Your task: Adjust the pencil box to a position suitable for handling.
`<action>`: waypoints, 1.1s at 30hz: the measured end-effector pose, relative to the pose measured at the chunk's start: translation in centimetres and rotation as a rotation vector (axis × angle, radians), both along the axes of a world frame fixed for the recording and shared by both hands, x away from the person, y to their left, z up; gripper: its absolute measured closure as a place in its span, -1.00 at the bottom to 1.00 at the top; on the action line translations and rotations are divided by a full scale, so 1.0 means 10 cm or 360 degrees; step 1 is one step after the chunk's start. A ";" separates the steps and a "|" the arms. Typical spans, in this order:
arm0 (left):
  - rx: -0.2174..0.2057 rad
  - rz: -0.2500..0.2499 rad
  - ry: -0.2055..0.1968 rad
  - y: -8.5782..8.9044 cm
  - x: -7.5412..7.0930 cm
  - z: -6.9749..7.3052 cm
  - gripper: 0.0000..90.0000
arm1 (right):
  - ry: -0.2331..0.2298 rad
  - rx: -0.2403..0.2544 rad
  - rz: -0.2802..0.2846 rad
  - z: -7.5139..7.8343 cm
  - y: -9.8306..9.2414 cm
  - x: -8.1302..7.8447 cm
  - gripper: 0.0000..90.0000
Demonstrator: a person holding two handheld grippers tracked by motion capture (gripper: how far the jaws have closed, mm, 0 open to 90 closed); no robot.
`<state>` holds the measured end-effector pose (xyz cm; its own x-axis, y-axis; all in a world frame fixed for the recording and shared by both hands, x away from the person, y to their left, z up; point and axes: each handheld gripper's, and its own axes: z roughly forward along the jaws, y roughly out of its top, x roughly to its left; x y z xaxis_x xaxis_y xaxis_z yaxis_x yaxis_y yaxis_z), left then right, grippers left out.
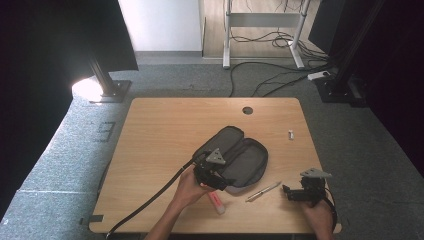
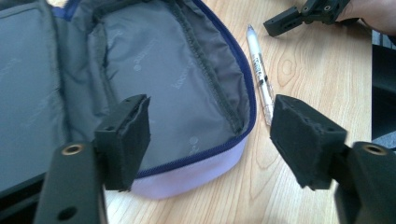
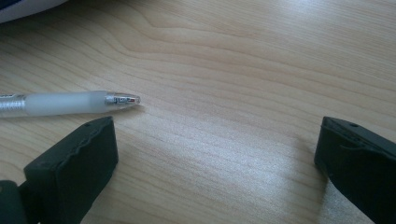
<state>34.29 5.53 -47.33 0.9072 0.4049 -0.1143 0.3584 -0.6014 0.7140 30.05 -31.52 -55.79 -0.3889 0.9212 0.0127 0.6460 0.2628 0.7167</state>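
Lying open mid-table, the case (image 1: 240, 157) sits under the left gripper (image 2: 210, 135), jaws wide and empty. The pen (image 3: 70, 102) lies just beside it; the right gripper (image 3: 215, 158), wide, hovers near. Risk: a skewed pinch could roll the pen away.

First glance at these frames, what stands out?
The open grey pencil case lying flat mid-table, with the left claw standing open and empty over its near edge. Right of it a clear pen lies on the wood, its tip toward the open right claw. A small red-and-white tube lies by the left hand.
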 end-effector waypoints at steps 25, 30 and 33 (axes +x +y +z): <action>-0.0024 0.0189 -0.0028 0.63 -0.03 0.02 -0.93 | 0.0000 0.0000 0.0000 0.00 0.00 0.00 -1.00; -0.0010 0.0243 -0.0046 0.76 -0.04 -0.04 -1.00 | 0.0000 0.0000 0.0000 0.00 0.00 0.00 -1.00; -0.0010 0.0273 -0.0055 0.83 -0.04 -0.09 -1.00 | 0.0000 0.0000 0.0000 0.00 0.00 0.00 -1.00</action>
